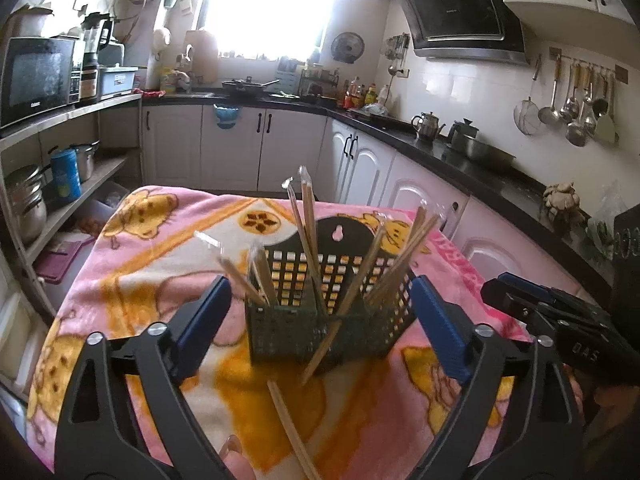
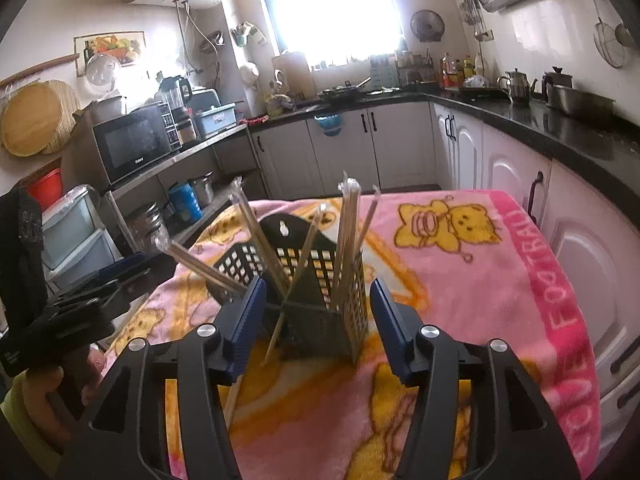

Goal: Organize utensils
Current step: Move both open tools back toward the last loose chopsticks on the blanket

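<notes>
A dark perforated utensil basket (image 1: 320, 332) stands upright on a pink blanket (image 1: 132, 280) printed with yellow bears, near the middle of the covered surface and somewhat toward its near edge. Wrapped pairs of chopsticks (image 1: 308, 220) lean in the basket at various angles, their clear wrapper tips fanning above its rim; the basket's taller back panel carries a keyhole hanging slot. One chopstick pair (image 1: 320, 356) leans against the basket's front wall, with its lower end on the blanket, and another loose pair (image 1: 292, 432) lies flat on the blanket toward the near edge. The left gripper (image 1: 320, 312) sits before the basket with its blue-padded jaws spread wide, one on each side of the basket, pads apart from its walls and gripping nothing. The right gripper (image 2: 318, 324) faces the same basket from its right side, jaws partly spread and empty, the basket's near corner showing between them. Beyond the blanket's far edge run white kitchen cabinets (image 1: 240, 148) under a black countertop (image 1: 460, 152), and a microwave (image 2: 132, 142) sits on a shelf at the left.
</notes>
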Available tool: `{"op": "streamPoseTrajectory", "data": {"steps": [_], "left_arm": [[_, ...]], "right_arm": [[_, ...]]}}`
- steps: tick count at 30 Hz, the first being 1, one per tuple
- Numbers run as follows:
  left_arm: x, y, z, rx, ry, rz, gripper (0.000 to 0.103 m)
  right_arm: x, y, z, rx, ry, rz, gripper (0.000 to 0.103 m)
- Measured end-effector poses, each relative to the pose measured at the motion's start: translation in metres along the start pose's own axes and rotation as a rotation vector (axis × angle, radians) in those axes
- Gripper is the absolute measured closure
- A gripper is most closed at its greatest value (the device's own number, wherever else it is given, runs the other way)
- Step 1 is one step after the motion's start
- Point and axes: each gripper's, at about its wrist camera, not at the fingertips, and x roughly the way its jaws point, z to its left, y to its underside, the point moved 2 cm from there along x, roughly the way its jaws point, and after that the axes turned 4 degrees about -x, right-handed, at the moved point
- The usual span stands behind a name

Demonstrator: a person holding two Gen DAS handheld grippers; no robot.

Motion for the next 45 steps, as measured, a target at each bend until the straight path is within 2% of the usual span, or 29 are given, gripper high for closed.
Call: {"op": "streamPoseTrajectory", "data": {"steps": [11, 26, 35, 45], "left_arm": [[-0.010, 0.038, 0.006, -0.006, -0.005, 0.048, 0.013], [0.001, 0.087, 0.029, -0.058, -0.077, 0.150, 0.013], [0.025, 0.110, 0.030, -0.072, -0.076, 0.237, 0.013], [0.049, 0.128, 0.027, -0.075, -0.063, 0.331, 0.013]], "right_arm": [[-0.011, 0.039, -0.006, 0.010, 0.011, 0.057, 0.043], [-0.008, 0.100, -0.021, 0.047, 0.001, 0.168, 0.043], [-0.008, 0.136, -0.042, 0.103, 0.031, 0.237, 0.043], [-0.008, 0.156, -0.064, 0.175, 0.059, 0.283, 0.043]]}}
